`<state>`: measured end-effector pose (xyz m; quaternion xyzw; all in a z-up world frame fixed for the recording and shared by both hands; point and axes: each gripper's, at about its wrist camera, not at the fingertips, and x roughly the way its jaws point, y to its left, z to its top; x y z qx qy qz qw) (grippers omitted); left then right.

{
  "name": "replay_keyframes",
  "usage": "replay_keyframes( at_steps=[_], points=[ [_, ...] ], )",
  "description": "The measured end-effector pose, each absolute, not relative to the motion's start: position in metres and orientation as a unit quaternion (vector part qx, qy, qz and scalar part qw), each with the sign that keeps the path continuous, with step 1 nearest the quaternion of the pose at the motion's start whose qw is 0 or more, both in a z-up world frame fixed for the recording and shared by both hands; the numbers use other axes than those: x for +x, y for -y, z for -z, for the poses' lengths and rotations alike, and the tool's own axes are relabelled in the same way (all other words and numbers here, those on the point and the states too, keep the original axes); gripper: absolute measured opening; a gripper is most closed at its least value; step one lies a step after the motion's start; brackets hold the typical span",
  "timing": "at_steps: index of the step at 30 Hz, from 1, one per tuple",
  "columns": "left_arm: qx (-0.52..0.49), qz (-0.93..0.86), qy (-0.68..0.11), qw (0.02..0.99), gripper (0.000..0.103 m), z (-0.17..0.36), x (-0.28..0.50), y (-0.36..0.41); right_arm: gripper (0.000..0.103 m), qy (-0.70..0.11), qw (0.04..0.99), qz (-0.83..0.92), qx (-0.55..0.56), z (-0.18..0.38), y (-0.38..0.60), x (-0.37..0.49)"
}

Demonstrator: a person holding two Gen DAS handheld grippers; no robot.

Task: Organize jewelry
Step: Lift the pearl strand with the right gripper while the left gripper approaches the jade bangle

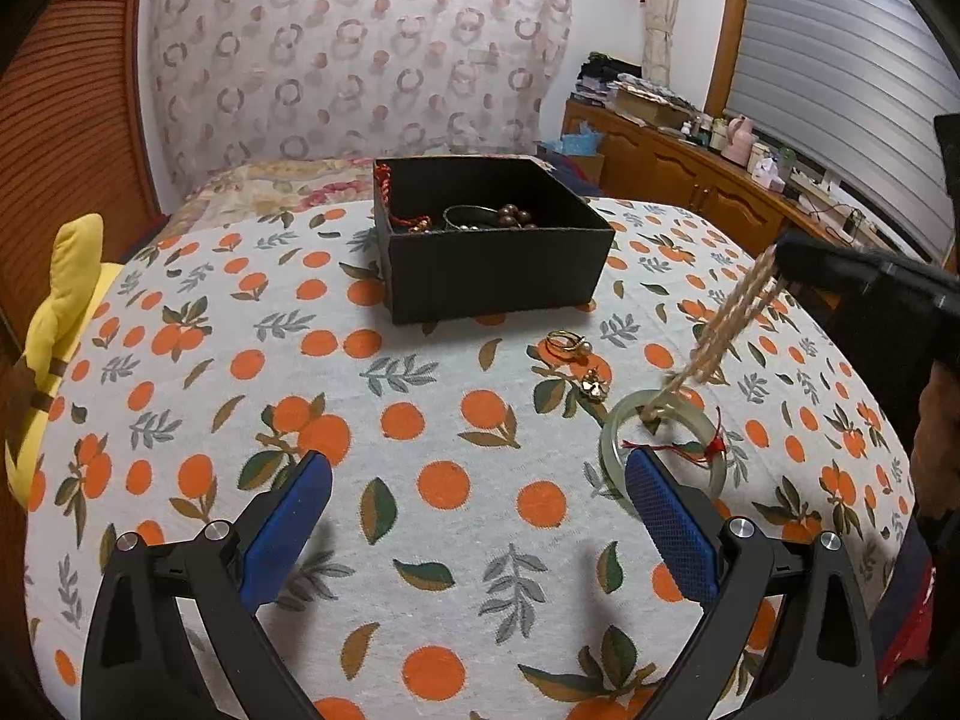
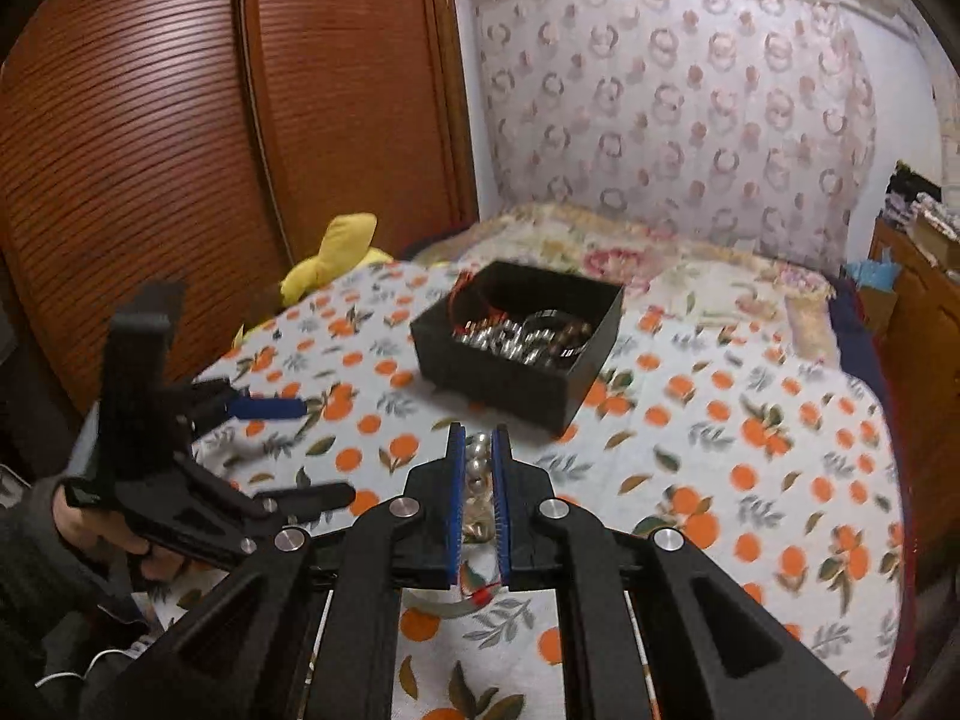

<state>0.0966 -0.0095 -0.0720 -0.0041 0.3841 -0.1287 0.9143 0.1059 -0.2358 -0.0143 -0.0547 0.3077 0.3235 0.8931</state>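
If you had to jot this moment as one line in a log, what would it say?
right gripper: shut on beige cord, jade bangle hanging | left gripper: open, empty | black box: already holds jewelry | gold ring: on bedspread

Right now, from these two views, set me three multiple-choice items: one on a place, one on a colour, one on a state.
1. The gold ring lies:
A) on the dresser
B) on the sheet in front of the black box
C) on the yellow plush

2. The bangle is:
A) pale green
B) red
C) black

3. The right gripper is:
A) open and empty
B) shut on the braided cord
C) shut on the gold ring

Key:
1 B, the ring rests on the orange-print cloth near the box's front wall.
2 A, its rim shows pale green.
3 B, the cord runs up into the gripper's closed tip.
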Motion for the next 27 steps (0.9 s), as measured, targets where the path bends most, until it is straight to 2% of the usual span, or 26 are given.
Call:
replay_keyframes(
  at_steps=[11,27],
  points=[
    [0.002,0.158,-0.391,0.906,0.095,0.071,0.098,0.035,0.010,-0.272,0.918,-0.283,-0.049,-0.011,0.274,0.104],
    [0.056,0.205,-0.414,0.885,0.095,0.079,0.107,0.092,0.010,-0.306,0.917,-0.254,-0.026,0.023,0.308,0.110]
  ],
)
